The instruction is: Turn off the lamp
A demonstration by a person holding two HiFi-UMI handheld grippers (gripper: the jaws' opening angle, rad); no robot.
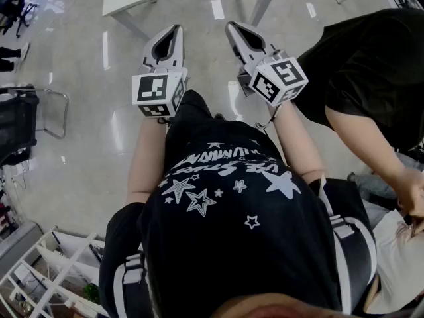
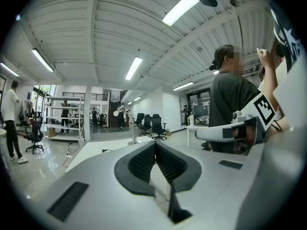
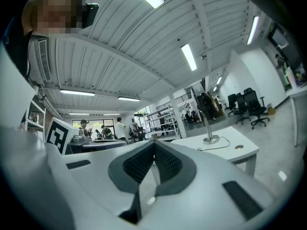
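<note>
My left gripper and right gripper sit level just ahead of me, each with its jaws pressed fully together on nothing. Well beyond them is the white table. The lamp stands upright near the tabletop's far edge, its cable trailing over the top.

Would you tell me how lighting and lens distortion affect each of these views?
Head view: bright streaks glare off the glossy floor. Left gripper view: fisheye curves the ceiling, corners go black, the lamp looks tiny. Right gripper view: same curving and black corners.
</note>
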